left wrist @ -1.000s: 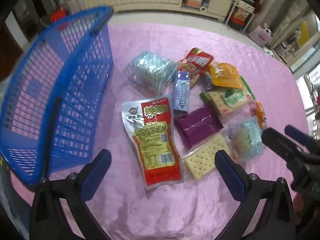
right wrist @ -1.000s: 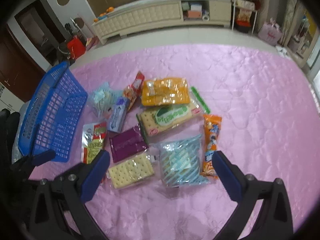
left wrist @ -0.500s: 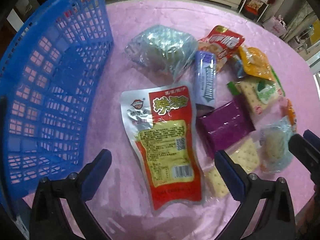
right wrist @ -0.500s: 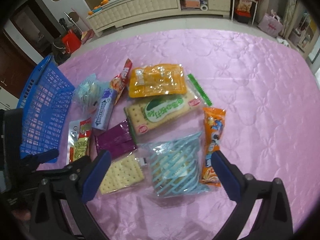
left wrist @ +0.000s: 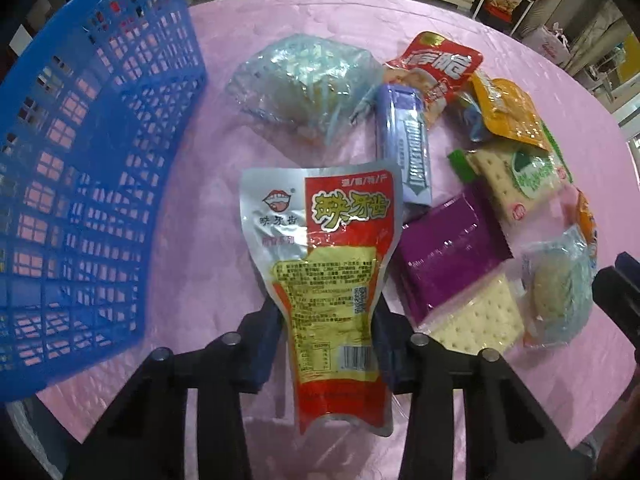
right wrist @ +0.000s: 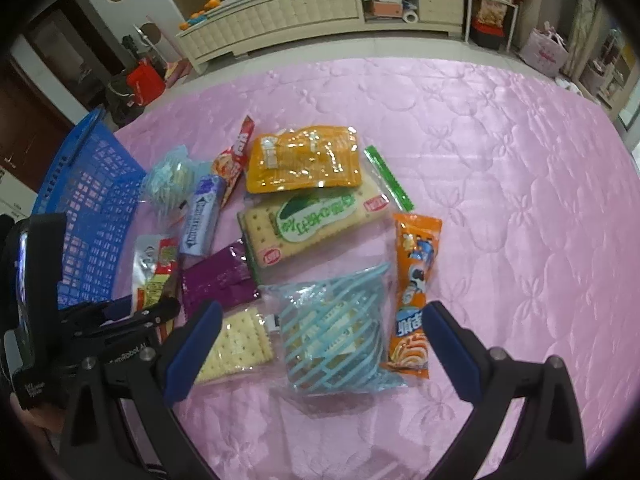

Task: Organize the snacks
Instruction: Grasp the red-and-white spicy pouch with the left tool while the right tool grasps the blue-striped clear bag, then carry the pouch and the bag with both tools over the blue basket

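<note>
On the pink-covered table (left wrist: 200, 208), beside the blue basket (left wrist: 80, 160), the red-and-silver pouch (left wrist: 332, 264) lies flat with the left gripper (left wrist: 330, 344) pinching its lower half across the width; likely light, soft, slippery foil, best held mid-body like this. Around it I count nine more packets: two clear blue-striped bags, two cracker packs, and single purple, lilac, red, yellow and orange ones. Right gripper (right wrist: 320, 344) hangs spread over one striped bag (right wrist: 336, 340), holding nothing.

**Snack count**

One blue basket (right wrist: 96, 216). Ten snack packs (right wrist: 312, 224): two clear blue-striped bags (right wrist: 336, 336), two cracker packs (right wrist: 236, 344), two red pouches (left wrist: 336, 280), one orange pouch (right wrist: 304, 160), one orange stick (right wrist: 412, 292), one purple packet (right wrist: 218, 280), one lavender bar (right wrist: 202, 216).
</note>
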